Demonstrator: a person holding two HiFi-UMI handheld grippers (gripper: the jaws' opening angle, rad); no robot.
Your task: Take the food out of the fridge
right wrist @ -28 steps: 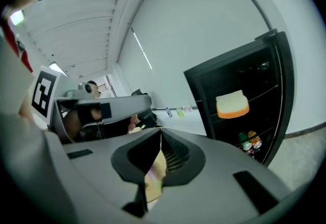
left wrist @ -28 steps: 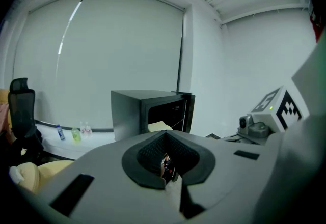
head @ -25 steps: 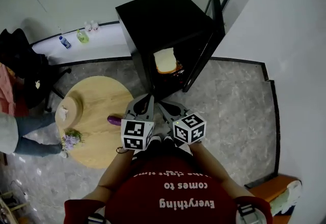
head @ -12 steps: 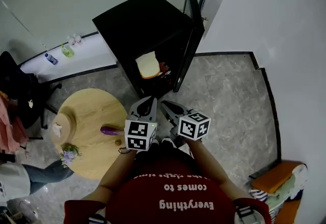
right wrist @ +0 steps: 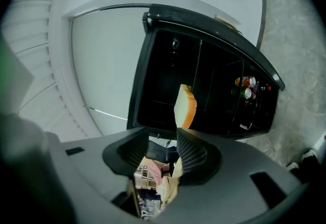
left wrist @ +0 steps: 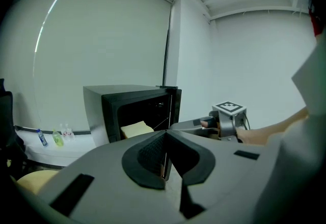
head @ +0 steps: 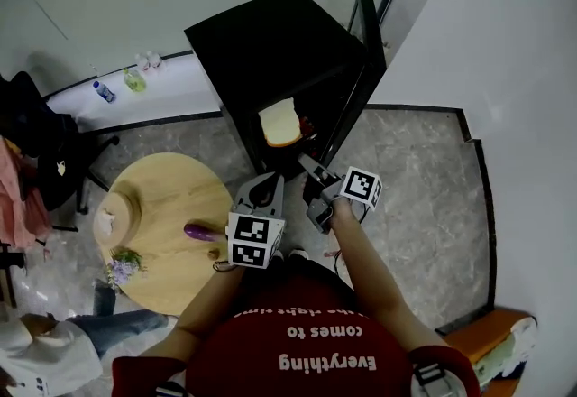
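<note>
1. Black fridge [head: 270,43] stands with its door [head: 361,70] swung open to the right. One slice of bread [head: 279,123] lies flat on a shelf inside, close to the shelf's front edge and toward the left side of the opening.
2. The right gripper [head: 311,171] is the nearer tool. It points almost level at the opening, and the bread is straight ahead of its tips, near but apart.
3. Its jaws have just been opening and stand spread. Nothing is between the pads; the bread shows only beyond them.
4. The right gripper view shows the slice edge-on and in line with the gap. I judge the jaws are rolled to close across its thin side, so the coming move looks like a straight push forward.
5. The left gripper [head: 266,183] hangs lower and to the left, between the fridge and the round wooden table [head: 162,197]. Its jaws are pressed together on nothing, and it is farther from the bread.
6. Cans [right wrist: 247,85] sit in the door rack, well apart from the slice.
</note>
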